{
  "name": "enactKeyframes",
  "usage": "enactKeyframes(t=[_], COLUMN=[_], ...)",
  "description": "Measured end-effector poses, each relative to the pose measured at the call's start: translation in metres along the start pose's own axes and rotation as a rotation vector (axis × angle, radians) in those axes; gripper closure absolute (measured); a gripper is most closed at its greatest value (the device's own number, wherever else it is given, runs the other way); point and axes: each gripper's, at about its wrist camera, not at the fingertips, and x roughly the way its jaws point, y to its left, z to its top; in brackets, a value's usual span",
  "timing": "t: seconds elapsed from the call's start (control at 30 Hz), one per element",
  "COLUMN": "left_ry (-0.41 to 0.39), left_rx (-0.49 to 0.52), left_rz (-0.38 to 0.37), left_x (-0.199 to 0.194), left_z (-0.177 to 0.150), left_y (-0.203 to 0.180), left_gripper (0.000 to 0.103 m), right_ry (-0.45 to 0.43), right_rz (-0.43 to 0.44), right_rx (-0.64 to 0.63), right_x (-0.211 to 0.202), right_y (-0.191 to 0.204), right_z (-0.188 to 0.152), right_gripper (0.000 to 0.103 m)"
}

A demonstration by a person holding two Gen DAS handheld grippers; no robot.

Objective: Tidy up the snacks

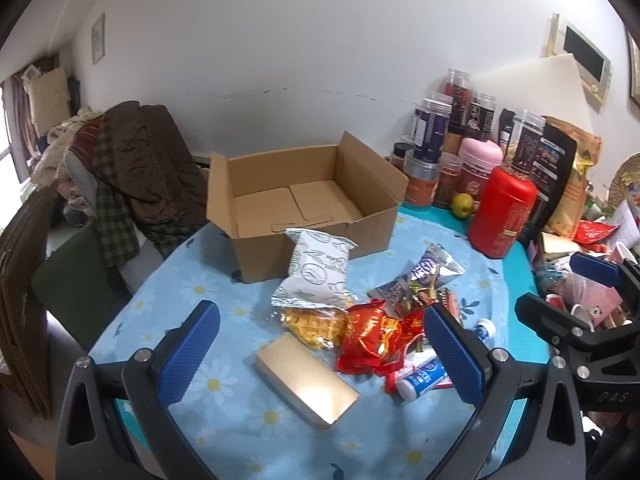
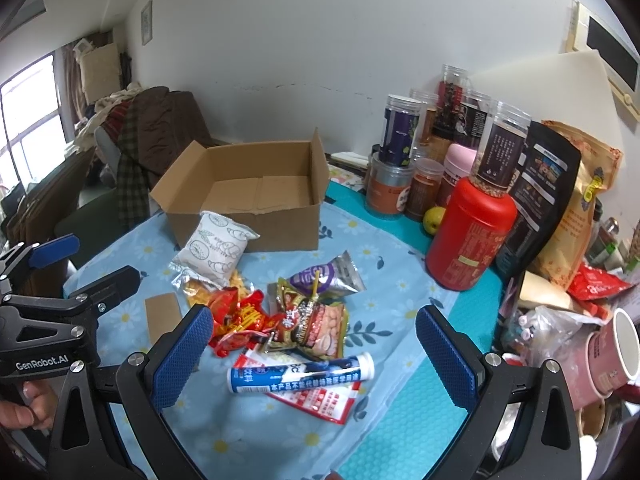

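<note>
An open cardboard box (image 1: 304,196) (image 2: 248,196) stands at the back of the table, with nothing inside. In front of it lies a pile of snacks: a white bread packet (image 1: 316,272) (image 2: 214,250), a yellow waffle pack (image 1: 316,326), red packets (image 1: 372,336) (image 2: 236,320), a purple-silver pouch (image 1: 424,272) (image 2: 328,274), a peanut packet (image 2: 316,322), a gold box (image 1: 306,378) and a blue-white tube (image 2: 300,372) (image 1: 424,378). My left gripper (image 1: 320,356) hangs open over the gold box. My right gripper (image 2: 316,356) is open around the tube, above it.
Jars, a red canister (image 1: 502,216) (image 2: 470,238), a pink flask (image 1: 478,162), a green fruit (image 2: 434,220) and snack bags crowd the right side. Cups (image 2: 612,348) sit at the far right. A chair draped with clothes (image 1: 132,168) stands left of the table.
</note>
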Motion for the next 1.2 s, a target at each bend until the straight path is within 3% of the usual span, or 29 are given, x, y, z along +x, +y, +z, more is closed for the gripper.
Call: enactKeyframes(t=[0.2, 0.37, 0.53, 0.73, 1.03, 1.2], left_ry=[0.018, 0.131, 0.147, 0.154, 0.232, 0.270], left_rx=[0.035, -0.049, -0.050, -0.026, -0.015, -0.038], left_rz=[-0.020, -0.121, -0.164, -0.152, -0.086, -0.120], left_x=[0.007, 0.022, 0.040, 0.065, 0.105, 0.119], left_z=[-0.003, -0.013, -0.027, -0.041, -0.056, -0.066], left_y=[-0.005, 0.001, 0.003, 0.006, 0.017, 0.025], left_gripper=[0.000, 0.000, 0.000, 0.000, 0.000, 0.000], right_ry=[0.000, 0.029, 0.060, 0.090, 0.120, 0.140], right_rz=[-0.012, -0.029, -0.044, -0.067, -0.105, -0.100], right_rx=[-0.004, 0.027, 0.073, 0.114, 0.176, 0.210], right_x=[-0.001, 0.006, 0.015, 0.031, 0.050, 0.057], right_y=[0.001, 0.000, -0.002, 0.001, 0.006, 0.006], right_z=[0.003, -0.008, -0.024, -0.046, -0.068, -0.072], right_gripper=[0.000, 0.000, 0.000, 0.000, 0.000, 0.000])
